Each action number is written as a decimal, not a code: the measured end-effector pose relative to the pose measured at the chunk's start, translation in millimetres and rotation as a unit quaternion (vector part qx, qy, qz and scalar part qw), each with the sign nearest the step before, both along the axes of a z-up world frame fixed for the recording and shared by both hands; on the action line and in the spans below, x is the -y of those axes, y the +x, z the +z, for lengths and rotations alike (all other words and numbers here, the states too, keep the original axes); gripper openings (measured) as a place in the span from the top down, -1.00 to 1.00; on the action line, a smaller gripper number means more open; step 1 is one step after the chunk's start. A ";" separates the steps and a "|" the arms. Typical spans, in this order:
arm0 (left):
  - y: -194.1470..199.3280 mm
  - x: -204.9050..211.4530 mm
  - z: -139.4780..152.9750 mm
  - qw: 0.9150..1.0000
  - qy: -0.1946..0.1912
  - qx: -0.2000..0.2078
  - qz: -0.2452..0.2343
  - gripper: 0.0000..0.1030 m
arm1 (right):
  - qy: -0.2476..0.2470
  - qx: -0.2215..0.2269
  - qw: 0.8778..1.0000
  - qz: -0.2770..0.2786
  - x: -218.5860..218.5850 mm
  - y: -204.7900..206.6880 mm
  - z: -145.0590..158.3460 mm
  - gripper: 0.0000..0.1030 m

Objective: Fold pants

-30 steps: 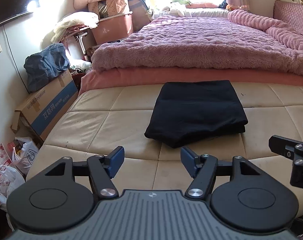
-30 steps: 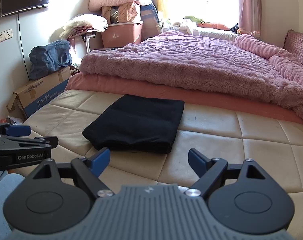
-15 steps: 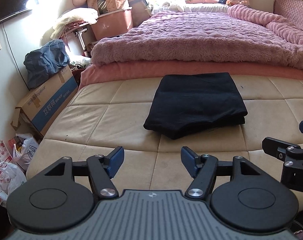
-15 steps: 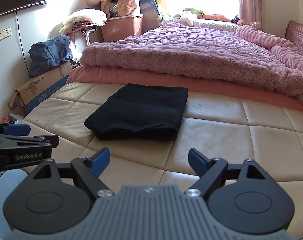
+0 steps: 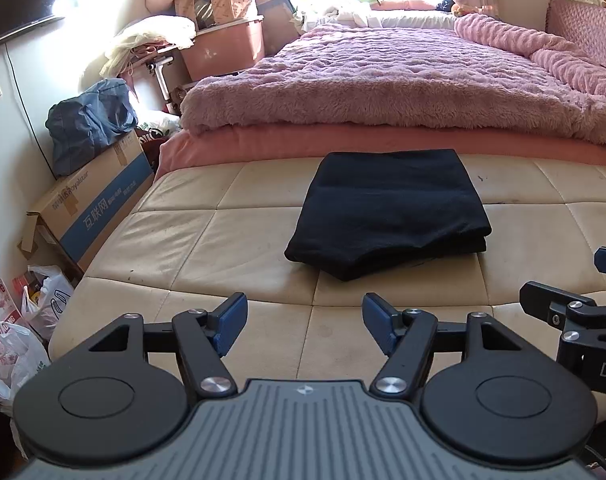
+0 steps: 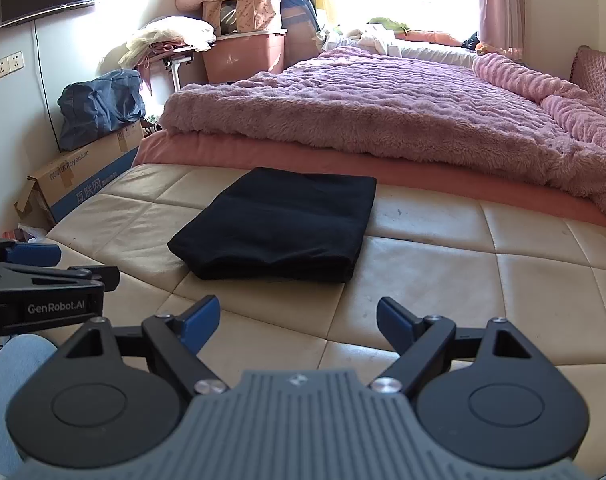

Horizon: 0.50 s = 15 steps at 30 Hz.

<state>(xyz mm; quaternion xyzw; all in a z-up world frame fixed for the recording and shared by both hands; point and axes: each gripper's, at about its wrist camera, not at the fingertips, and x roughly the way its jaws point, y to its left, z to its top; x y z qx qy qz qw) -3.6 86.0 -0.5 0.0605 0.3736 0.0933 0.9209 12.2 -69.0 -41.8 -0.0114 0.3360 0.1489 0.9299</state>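
Black fabric pants (image 5: 387, 212) lie folded into a compact, layered rectangle on the cream quilted leather mattress (image 5: 223, 240), and we see them at the centre of the left wrist view and slightly left of centre in the right wrist view (image 6: 275, 224). Their far edge sits near the salmon-pink sheet (image 5: 343, 140) under the fluffy mauve blanket (image 5: 383, 80) that fills the upper middle of both frames.

We hold both tools back from the bundle. Our left gripper (image 5: 305, 322) stands wide open with only bare mattress between its blue-tipped fingers, and nothing is in its grasp. Our right gripper (image 6: 297, 320) is likewise spread wide and empty, its tips short of the near edge of the cloth.

We judge the folding essentially finished: the pile looks squared, with stacked layers showing along the near edge and no leg or waistband trailing loose. At most, we think a little neatening of that slightly uneven near edge remains. At the left of the frame, a cardboard box with blue printing (image 5: 99, 200) sits on the floor, well apart from our work.
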 end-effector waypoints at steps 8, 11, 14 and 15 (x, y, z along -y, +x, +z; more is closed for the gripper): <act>0.5 1.0 1.0 1.000 -0.002 0.002 0.000 -0.50 | -0.002 0.001 1.000 0.002 0.2 -0.6 -0.4 -0.59; 0.6 0.9 1.0 1.000 -0.002 0.002 0.000 -0.50 | -0.002 0.001 1.000 0.001 0.3 -0.5 -0.3 -0.59; 0.5 1.2 1.0 1.000 -0.002 0.002 0.000 -0.50 | -0.002 0.000 1.000 0.001 0.6 -0.4 -0.4 -0.59; 0.5 1.3 1.0 1.000 -0.002 0.002 0.000 -0.50 | -0.002 0.000 1.000 0.002 0.6 -0.5 -0.3 -0.59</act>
